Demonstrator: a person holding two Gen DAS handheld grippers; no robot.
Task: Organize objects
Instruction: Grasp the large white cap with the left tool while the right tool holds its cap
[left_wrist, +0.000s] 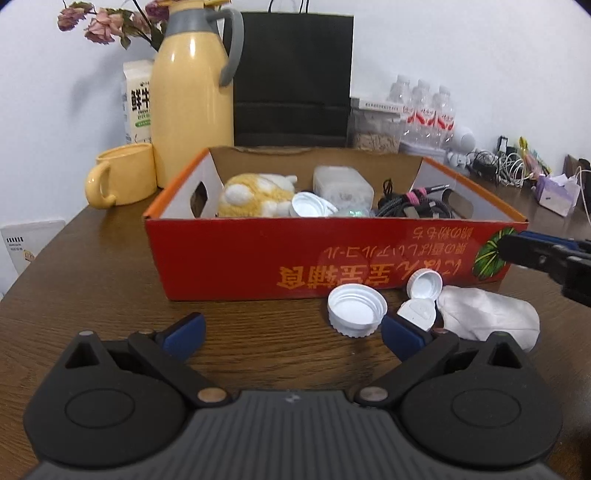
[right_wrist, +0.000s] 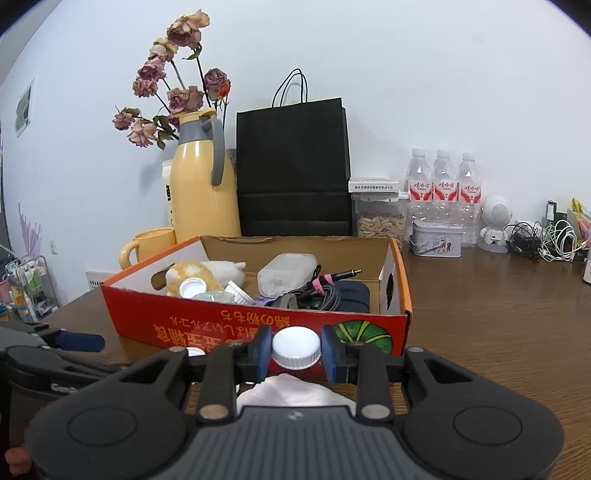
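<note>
Nearest the viewer, the right tool (right_wrist: 296, 350) holds a white bottle cap (right_wrist: 296, 349) clamped between its two blue pads, raised above a crumpled white cloth (right_wrist: 291, 389) on the brown wooden table (right_wrist: 498, 332). The left tool (left_wrist: 293, 330) hangs over the table with its fingers spread wide and nothing between them. Just ahead of it a large white lid (left_wrist: 356, 310) lies open side up, with a small flip-top cap (left_wrist: 423, 295) beside it, next to the cloth. Behind these sits a red cardboard box (left_wrist: 295, 254), holding a yellow plush toy (left_wrist: 255, 195), more white caps, a clear plastic case (left_wrist: 341, 184) and coiled black cables (left_wrist: 410, 205). Farther back, by the wall, stand a yellow mug (left_wrist: 123, 175), a yellow thermos jug (left_wrist: 194, 92), a black paper bag (left_wrist: 293, 77) and water bottles (left_wrist: 428, 107).
</note>
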